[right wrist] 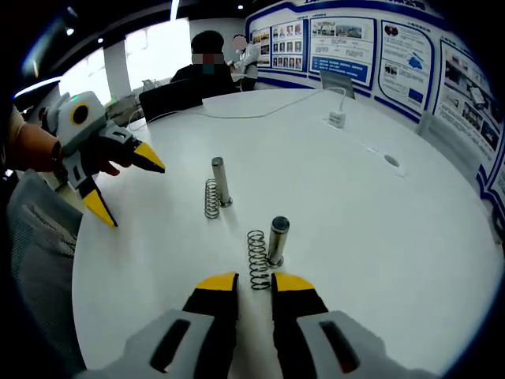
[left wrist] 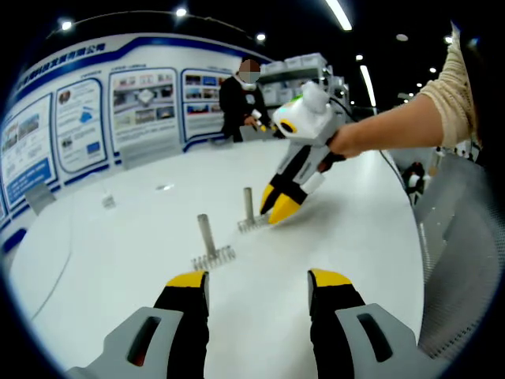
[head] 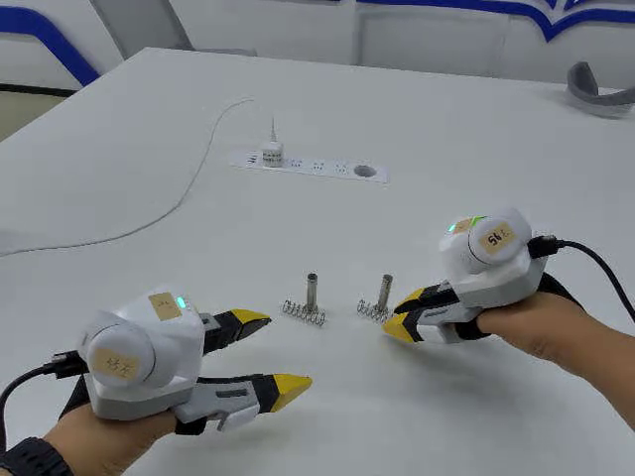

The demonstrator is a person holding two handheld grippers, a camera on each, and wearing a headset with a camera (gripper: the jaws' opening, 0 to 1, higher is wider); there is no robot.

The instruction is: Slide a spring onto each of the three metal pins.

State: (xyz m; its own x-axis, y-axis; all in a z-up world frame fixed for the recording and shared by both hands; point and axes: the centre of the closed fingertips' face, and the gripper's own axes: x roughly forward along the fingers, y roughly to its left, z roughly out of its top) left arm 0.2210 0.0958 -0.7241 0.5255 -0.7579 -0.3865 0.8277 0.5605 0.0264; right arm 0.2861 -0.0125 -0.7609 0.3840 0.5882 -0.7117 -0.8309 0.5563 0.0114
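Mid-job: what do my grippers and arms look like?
The left gripper and right gripper each have a rounded white-grey body, black jaws with yellow tips, a tan sticker, a green light and a black cable. A dark wristband circles the left wrist; a beige knit sleeve shows on the right arm.

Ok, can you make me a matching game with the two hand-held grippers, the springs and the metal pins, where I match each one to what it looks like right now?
Things:
1. left hand-held gripper
2. right hand-held gripper
3. springs
4. metal pins

States:
A. standing upright
B. lying flat on the table, beside the pins
C. jaws wide apart
D. jaws close together, tips right at a spring

Right pairs: 1-C, 2-D, 3-B, 4-A.
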